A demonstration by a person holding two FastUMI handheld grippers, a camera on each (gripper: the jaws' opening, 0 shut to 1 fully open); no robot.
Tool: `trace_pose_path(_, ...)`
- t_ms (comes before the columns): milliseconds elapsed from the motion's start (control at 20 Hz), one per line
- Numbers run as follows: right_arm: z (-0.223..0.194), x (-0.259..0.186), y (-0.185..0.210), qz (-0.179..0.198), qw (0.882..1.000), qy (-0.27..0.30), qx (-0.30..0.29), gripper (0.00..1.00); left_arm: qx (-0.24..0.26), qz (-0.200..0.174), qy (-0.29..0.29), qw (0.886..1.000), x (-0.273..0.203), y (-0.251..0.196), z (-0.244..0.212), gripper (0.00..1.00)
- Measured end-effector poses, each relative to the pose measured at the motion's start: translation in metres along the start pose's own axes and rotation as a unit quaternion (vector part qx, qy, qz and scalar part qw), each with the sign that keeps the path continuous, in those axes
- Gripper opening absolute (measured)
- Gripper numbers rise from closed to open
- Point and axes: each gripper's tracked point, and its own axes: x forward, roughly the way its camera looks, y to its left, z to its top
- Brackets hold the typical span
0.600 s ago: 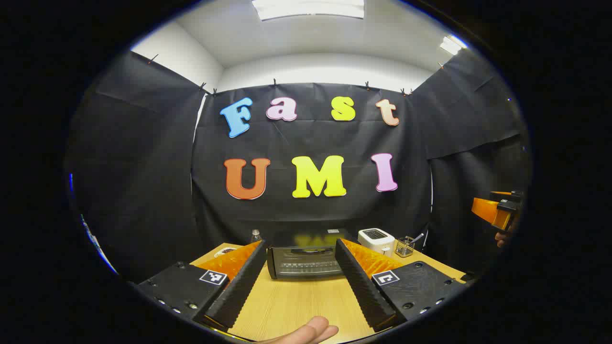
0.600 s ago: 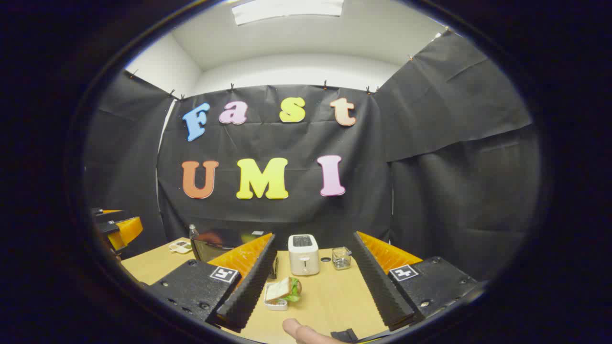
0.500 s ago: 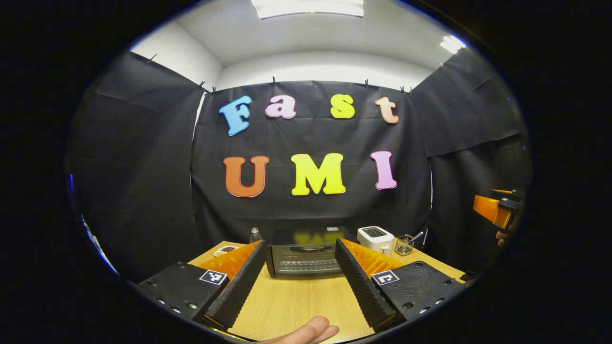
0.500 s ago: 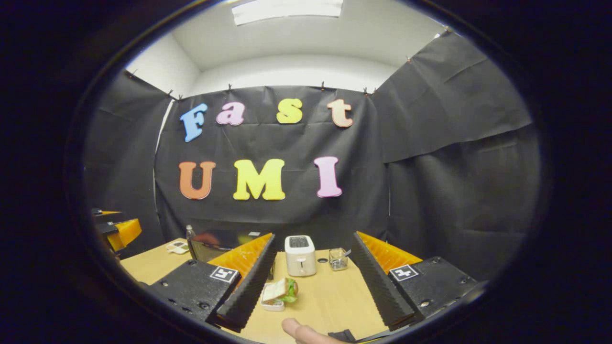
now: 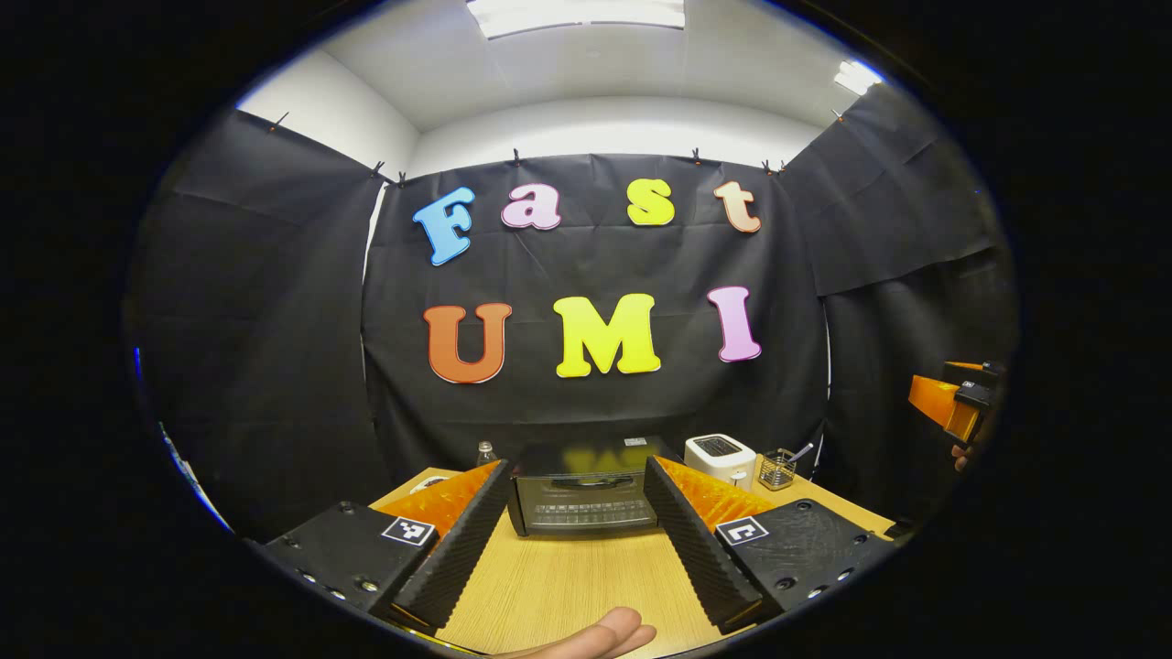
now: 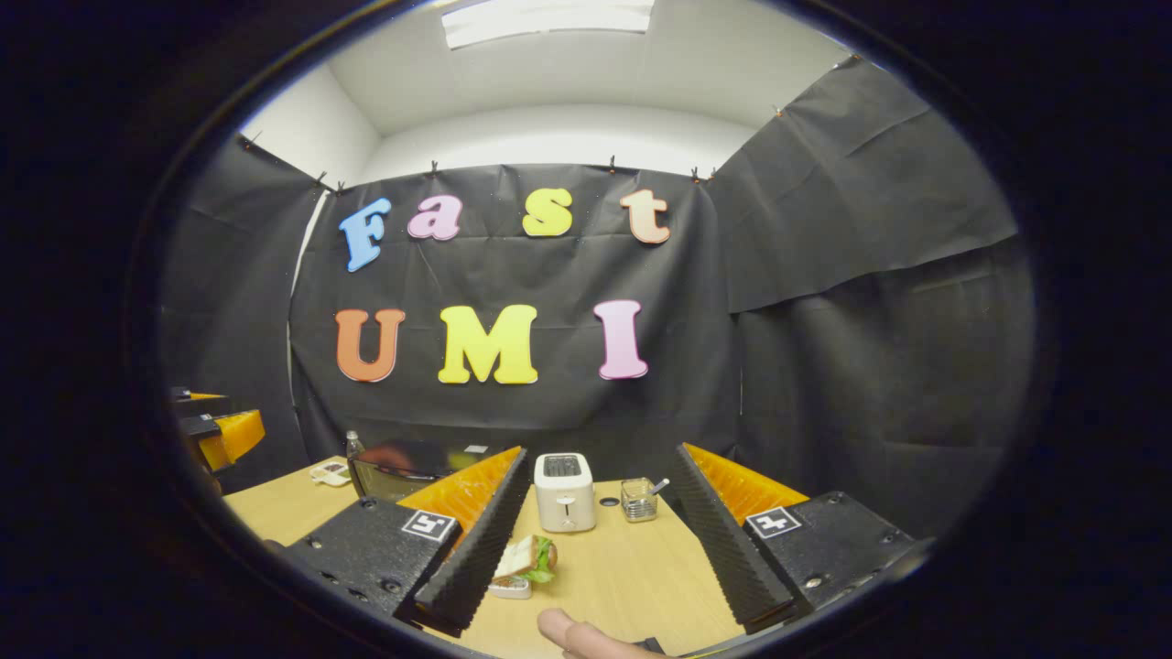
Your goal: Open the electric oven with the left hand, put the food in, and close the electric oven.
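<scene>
A black electric oven point(image 5: 584, 487) with its glass door closed stands at the back of the wooden table point(image 5: 568, 586), straight ahead of my left gripper point(image 5: 575, 490), which is open and held well short of it. In the right gripper view the oven point(image 6: 403, 462) sits at the left, partly behind a finger. A sandwich on a small white dish point(image 6: 522, 563) lies on the table just ahead of my right gripper point(image 6: 600, 480), which is open with nothing between its fingers. The right gripper point(image 5: 957, 403) also shows far off at the right edge of the left gripper view.
A white toaster point(image 6: 564, 491) and a small wire basket point(image 6: 638, 499) stand right of the oven. A bottle point(image 5: 486, 451) and a small plate point(image 6: 329, 472) sit left of it. A person's fingertip point(image 5: 600, 633) shows at the bottom edge.
Both grippers have shifted slightly; the sandwich dish sits a little lower and further left in the right gripper view. Both grippers stay open.
</scene>
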Motion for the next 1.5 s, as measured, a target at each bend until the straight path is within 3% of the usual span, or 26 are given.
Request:
trace_pose_path(100,0.000,0.002,0.000,0.000,1.000,-0.002,0.002,1.00,-0.001,-0.004,0.002,1.000,0.005,-0.004,-0.001,0.95)
trace_pose_path(150,0.001,0.003,0.001,0.001,1.000,-0.004,0.003,0.89,0.000,-0.007,0.004,1.000,0.009,-0.006,-0.001,0.96)
trace_pose_path(400,0.000,0.015,0.003,0.007,1.000,-0.006,0.005,0.89,0.008,-0.009,0.019,1.000,0.043,-0.009,-0.009,0.95)
trace_pose_path(450,0.001,0.028,0.005,0.008,1.000,-0.004,0.004,1.00,0.009,-0.009,0.021,1.000,0.052,-0.010,-0.009,0.96)
trace_pose_path(500,0.000,0.036,0.006,0.007,1.000,-0.002,0.003,0.89,0.008,-0.013,0.026,1.000,0.061,-0.013,-0.013,0.95)
trace_pose_path(700,-0.002,0.050,0.005,0.005,1.000,0.009,-0.001,0.89,0.011,-0.014,0.040,0.999,0.118,-0.007,-0.020,0.96)
trace_pose_path(800,-0.001,0.055,0.005,0.008,1.000,0.013,0.000,0.89,-0.004,-0.029,0.072,0.997,0.147,-0.014,-0.040,0.96)
trace_pose_path(850,0.000,0.056,0.003,0.007,1.000,0.013,0.001,1.00,-0.014,-0.041,0.083,0.996,0.161,-0.019,-0.049,0.96)
trace_pose_path(1050,0.005,0.062,-0.016,-0.013,1.000,0.003,0.007,1.00,-0.019,-0.033,0.118,0.992,0.213,-0.012,-0.076,0.96)
trace_pose_path(1100,0.004,0.063,-0.021,-0.018,1.000,0.005,0.010,0.89,-0.017,-0.032,0.127,0.991,0.226,-0.012,-0.086,0.96)
trace_pose_path(1300,-0.001,0.064,-0.034,-0.021,1.000,0.010,0.018,0.89,-0.029,-0.039,0.187,0.981,0.261,-0.015,-0.132,0.97)
trace_pose_path(1350,0.003,0.063,-0.034,-0.017,1.000,0.005,0.019,1.00,-0.031,-0.046,0.200,0.978,0.267,-0.019,-0.142,0.96)
trace_pose_path(1400,0.005,0.063,-0.034,-0.017,1.000,0.002,0.018,1.00,-0.038,-0.061,0.216,0.974,0.271,-0.025,-0.152,0.97)
trace_pose_path(1450,0.005,0.064,-0.037,-0.017,1.000,0.000,0.014,0.89,-0.043,-0.067,0.227,0.971,0.274,-0.028,-0.159,0.96)
trace_pose_path(1500,0.005,0.063,-0.038,-0.017,1.000,-0.002,0.010,0.89,-0.043,-0.057,0.232,0.970,0.276,-0.025,-0.163,0.95)
